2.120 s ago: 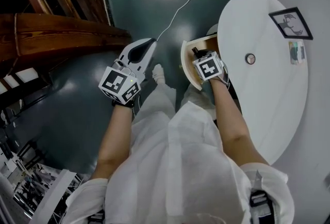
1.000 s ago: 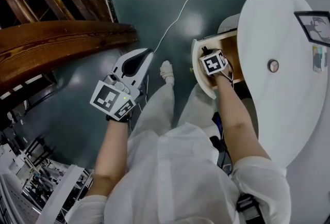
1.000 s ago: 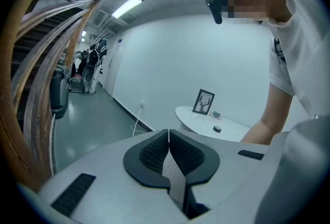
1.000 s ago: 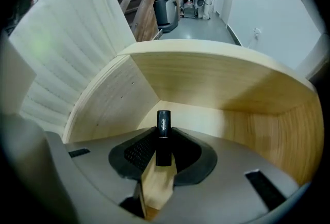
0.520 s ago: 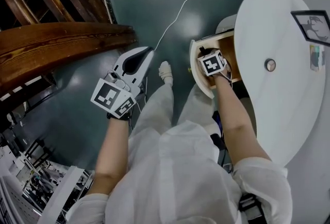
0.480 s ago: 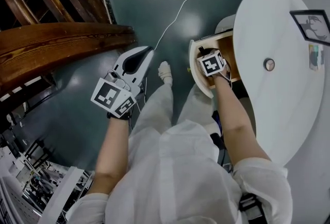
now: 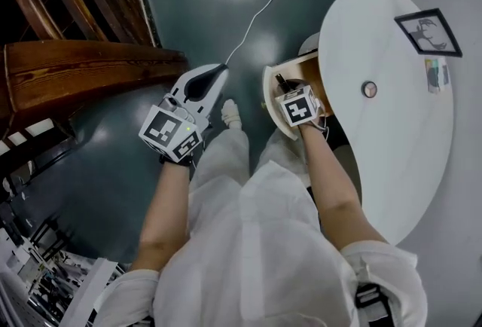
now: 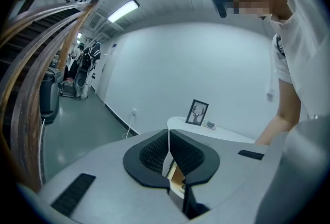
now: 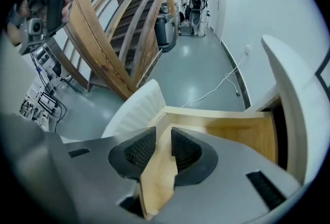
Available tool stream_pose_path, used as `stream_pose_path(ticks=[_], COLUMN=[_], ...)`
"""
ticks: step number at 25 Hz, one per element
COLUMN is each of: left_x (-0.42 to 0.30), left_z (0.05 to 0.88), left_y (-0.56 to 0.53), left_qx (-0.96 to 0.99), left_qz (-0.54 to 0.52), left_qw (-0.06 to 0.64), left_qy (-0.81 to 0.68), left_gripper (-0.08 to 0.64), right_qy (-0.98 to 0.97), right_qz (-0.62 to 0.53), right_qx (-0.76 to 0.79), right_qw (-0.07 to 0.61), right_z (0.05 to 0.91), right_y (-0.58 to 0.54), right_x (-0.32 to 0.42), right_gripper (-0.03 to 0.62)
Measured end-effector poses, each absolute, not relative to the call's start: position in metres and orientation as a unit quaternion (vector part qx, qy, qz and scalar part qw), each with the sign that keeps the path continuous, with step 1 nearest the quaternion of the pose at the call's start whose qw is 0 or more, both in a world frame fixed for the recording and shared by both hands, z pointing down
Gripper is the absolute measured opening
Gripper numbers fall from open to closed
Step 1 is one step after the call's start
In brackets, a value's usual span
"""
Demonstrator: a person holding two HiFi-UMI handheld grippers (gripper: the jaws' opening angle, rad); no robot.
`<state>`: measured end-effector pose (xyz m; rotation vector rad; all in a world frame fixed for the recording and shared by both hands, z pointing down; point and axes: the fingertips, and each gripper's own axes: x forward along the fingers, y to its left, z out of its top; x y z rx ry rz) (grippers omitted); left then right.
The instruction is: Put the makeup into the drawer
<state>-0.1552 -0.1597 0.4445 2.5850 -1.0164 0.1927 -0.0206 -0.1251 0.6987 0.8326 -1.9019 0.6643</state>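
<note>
Head view: right tool (image 7: 282,81), jaws slightly apart and empty, had lifted above the open drawer (image 7: 269,96) under the counter (image 7: 384,145); left tool (image 7: 217,74) was closed on nothing; makeup was unseen, probably already inside, leaving only the drawer to shut.

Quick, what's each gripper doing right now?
Left gripper: closed, empty.
Right gripper: slightly open, holding nothing, over the drawer.
</note>
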Motion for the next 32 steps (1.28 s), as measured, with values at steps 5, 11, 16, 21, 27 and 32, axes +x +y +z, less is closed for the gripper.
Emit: stream_pose_path(ticks=[5,11,16,21,27,32], left_x=[-0.148,-0.136,-0.114,-0.09,-0.058,-0.042], left_z=[0.429,0.415,0.403,0.401,0.402,0.402], left_y=[-0.161,-0.167,-0.174,-0.177,-0.175,-0.172], left_qx=[0.915,0.919,0.924,0.926,0.93,0.931], left_qz=[0.058,0.049,0.04,0.039,0.045,0.049], left_qw=[0.176,0.171,0.163,0.162,0.163,0.161], left_qy=[-0.358,-0.352,-0.345,-0.339,-0.327,-0.325], left_gripper=[0.02,0.02,0.02,0.02,0.02,0.02], right_qy=[-0.776,-0.796,-0.798,-0.783,-0.757,-0.741], right_qz=[0.287,0.261,0.239,0.241,0.254,0.256], right_qx=[0.357,0.371,0.392,0.425,0.462,0.475], right_qw=[0.434,0.4,0.392,0.386,0.386,0.4], right_z=[0.649,0.584,0.544,0.529,0.533,0.545], right_y=[-0.115,-0.117,-0.119,-0.123,-0.128,-0.132], right_x=[-0.011,0.008,0.049,0.102,0.169,0.203], right_gripper=[0.092,0.092,0.093,0.113,0.135,0.169])
